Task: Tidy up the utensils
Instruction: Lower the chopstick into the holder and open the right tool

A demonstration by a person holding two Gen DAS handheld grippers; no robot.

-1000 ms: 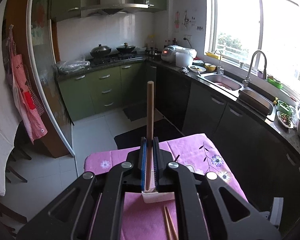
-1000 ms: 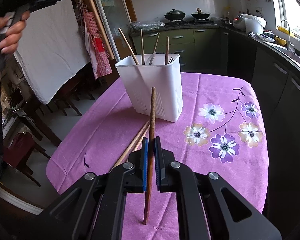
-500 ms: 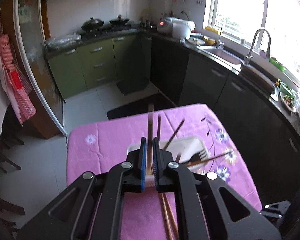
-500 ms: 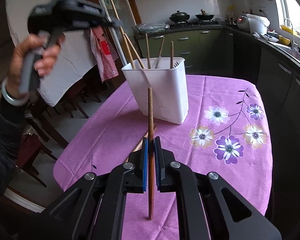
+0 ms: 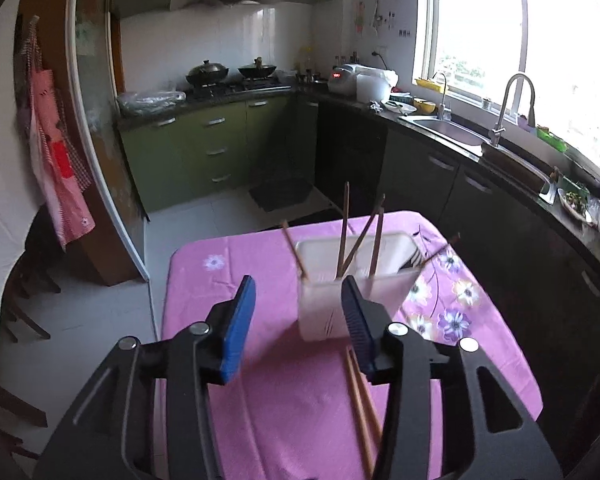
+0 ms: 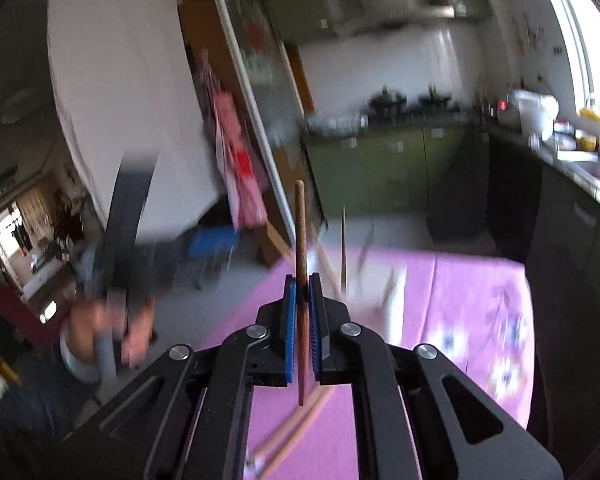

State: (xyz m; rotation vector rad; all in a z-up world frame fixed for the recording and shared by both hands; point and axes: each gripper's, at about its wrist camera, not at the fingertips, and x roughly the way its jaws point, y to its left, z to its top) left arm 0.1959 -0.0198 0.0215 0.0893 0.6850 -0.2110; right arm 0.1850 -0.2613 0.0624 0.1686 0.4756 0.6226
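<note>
Left hand-held gripper (image 5: 298,316): its blue-padded jaws have just been opening and stand apart with nothing gripped between them, though the near left part of the white utensil holder (image 5: 324,312) shows through the gap behind them. The white utensil holder stands upright on the worktop (image 5: 228,280), which is covered with a pink flowered cloth, and lies toward the far edge, right of the middle. Several wooden chopsticks (image 5: 343,228) stand in the holder, leaning in different directions; one at its left side (image 5: 294,250) tilts toward the worktop's left edge, and a thin one (image 5: 440,249) slants out toward the right edge. A pair of loose chopsticks (image 5: 360,408) lies flat on the cloth between the holder and the near edge, partly hidden behind the right jaw of the left hand-held gripper. Right hand-held gripper (image 6: 302,326): its jaws are closed on a single brown chopstick (image 6: 300,232), which stands nearly upright, its upper end well above the pads and its lower end hanging clear below them, above the pair lying on the cloth (image 6: 296,428). The right wrist view is blurred by motion; the holder (image 6: 392,300) shows only as a pale smear beyond the jaws. At the left of that view a person's hand (image 6: 108,332) grasps the handle of the other gripper, off the worktop's left edge.
</note>
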